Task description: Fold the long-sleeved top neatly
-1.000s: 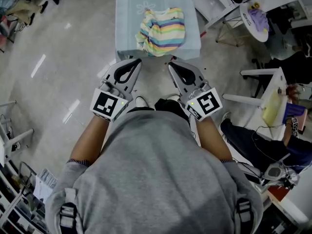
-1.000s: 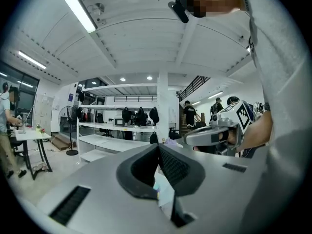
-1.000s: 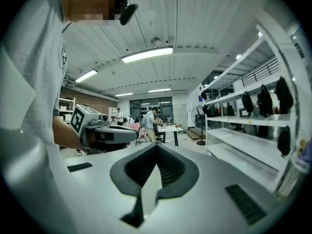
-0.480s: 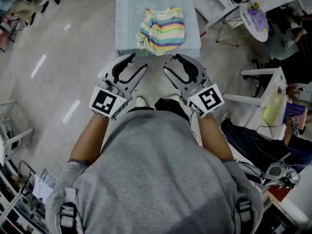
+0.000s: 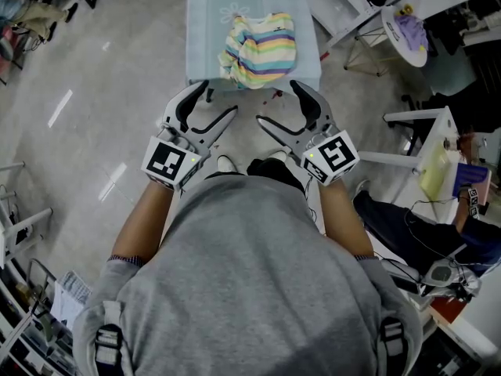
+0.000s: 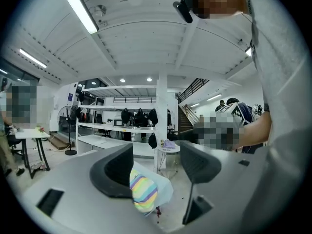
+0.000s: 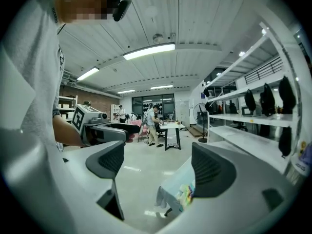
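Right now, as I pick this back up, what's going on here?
A person holds a gripper in each hand, just short of a small table covered in pale blue cloth. A crumpled rainbow-striped long-sleeved top lies on it, untouched. The left gripper and the right gripper have just been opening their jaws, which stand wide apart with nothing between them. Folding has not begun.

Grey short-sleeved T-shirt (image 5: 250, 280) with dark shoulder straps (image 5: 109, 341). Pale grey left gripper (image 5: 218, 98) and right gripper (image 5: 278, 102), black-padded, each bearing a black-and-white marker cube (image 5: 168, 163).
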Demonstrator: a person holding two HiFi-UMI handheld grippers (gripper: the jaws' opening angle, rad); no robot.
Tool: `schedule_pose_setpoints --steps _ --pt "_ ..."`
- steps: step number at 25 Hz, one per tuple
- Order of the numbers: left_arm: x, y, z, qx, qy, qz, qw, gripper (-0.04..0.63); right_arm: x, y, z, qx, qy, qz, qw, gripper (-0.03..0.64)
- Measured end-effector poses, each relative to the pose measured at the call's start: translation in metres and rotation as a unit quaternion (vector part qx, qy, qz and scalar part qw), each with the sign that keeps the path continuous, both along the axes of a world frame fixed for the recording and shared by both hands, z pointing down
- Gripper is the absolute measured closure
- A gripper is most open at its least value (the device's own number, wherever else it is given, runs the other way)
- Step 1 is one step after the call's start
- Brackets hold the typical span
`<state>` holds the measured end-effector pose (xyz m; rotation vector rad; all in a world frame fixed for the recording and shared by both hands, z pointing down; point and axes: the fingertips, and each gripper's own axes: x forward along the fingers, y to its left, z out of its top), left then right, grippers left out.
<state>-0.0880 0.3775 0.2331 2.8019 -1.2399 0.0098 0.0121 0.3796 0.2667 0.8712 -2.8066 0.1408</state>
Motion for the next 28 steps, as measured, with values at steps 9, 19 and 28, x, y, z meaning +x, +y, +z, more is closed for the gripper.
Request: schedule_pose_setpoints --steps 9,19,28 --pt "0.006 -0.005 0.011 0.002 0.004 0.008 1.0 0.284 0.016 -0.005 0.006 -0.009 0.007 0.01 1.0 0.17" --pt "0.025 -0.051 0.018 -0.009 -0.006 0.0 0.9999 0.293 0.037 -0.052 0.014 -0.019 -0.005 0.005 1.0 0.188" --pt "0.056 -0.126 0.017 -0.015 -0.021 -0.024 0.9994 0.311 0.07 -0.135 0.02 -0.027 -0.006 -0.025 0.999 0.206"
